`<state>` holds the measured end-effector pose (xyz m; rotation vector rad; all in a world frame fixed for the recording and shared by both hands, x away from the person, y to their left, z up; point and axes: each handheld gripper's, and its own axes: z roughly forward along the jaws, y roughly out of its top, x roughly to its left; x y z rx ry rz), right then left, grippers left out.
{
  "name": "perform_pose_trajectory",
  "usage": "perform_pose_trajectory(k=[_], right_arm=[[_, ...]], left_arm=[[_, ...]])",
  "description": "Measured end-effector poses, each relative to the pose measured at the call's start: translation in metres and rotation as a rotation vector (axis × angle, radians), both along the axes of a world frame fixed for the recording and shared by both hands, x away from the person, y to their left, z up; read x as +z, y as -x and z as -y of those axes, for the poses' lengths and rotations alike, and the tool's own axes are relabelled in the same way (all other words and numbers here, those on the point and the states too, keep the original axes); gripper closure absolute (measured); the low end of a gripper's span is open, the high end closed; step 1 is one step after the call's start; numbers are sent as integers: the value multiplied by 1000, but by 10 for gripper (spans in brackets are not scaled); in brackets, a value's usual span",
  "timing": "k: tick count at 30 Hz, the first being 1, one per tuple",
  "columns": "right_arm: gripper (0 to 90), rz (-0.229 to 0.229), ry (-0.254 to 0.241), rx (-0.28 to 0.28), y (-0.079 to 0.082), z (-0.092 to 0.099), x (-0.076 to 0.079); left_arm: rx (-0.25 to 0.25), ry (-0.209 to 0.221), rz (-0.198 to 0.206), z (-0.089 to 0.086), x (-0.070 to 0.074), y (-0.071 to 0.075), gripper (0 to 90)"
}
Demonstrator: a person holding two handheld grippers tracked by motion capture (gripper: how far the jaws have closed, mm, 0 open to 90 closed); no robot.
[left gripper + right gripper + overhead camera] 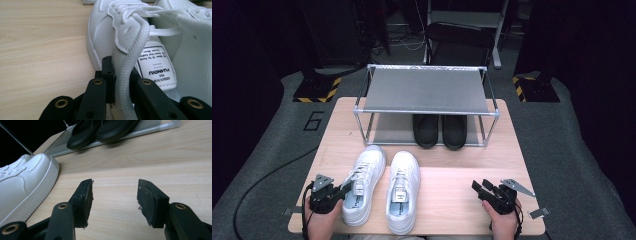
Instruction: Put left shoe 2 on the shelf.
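Observation:
A pair of white sneakers stands on the wooden table (452, 200), toes toward a metal shoe rack. My left gripper (344, 189) is shut on the left sneaker (364, 172) at its lace edge beside the tongue. In the left gripper view its jaws (120, 75) pinch the woven lace and the upper's flap of that sneaker (105, 32), next to the tongue label. The right sneaker (403, 192) (197, 50) stands just beside it. My right gripper (477, 188) (115, 195) hovers open low over bare table, to the right of the right sneaker (22, 185), with nothing between its pads.
A two-level metal rack (427, 90) stands at the table's far side. A pair of black slippers (439, 130) (100, 130) sits on its lower shelf; the top shelf is bare. Bare wood lies between the sneakers and my right gripper.

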<state>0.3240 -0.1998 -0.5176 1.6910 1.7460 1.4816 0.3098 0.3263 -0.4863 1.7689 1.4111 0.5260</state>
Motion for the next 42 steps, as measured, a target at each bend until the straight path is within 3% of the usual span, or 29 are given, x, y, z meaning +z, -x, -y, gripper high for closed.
perform_pose_trajectory(k=[12, 14, 23, 32, 42], right_arm=[[460, -1, 0, -4, 0, 2, -1], [452, -2, -5, -5, 0, 1, -1], [442, 4, -7, -2, 0, 0, -1], [406, 10, 10, -7, 0, 0, -1], [414, 7, 22, 36, 0, -2, -2]], left_arm=[[12, 28, 62, 1, -2, 5, 833], [16, 28, 101, 2, -1, 6, 833], [16, 62, 161, 1, 6, 13, 833], [14, 85, 260, 2, 23, 22, 833], [0, 103, 317, 1, 43, 25, 832]])
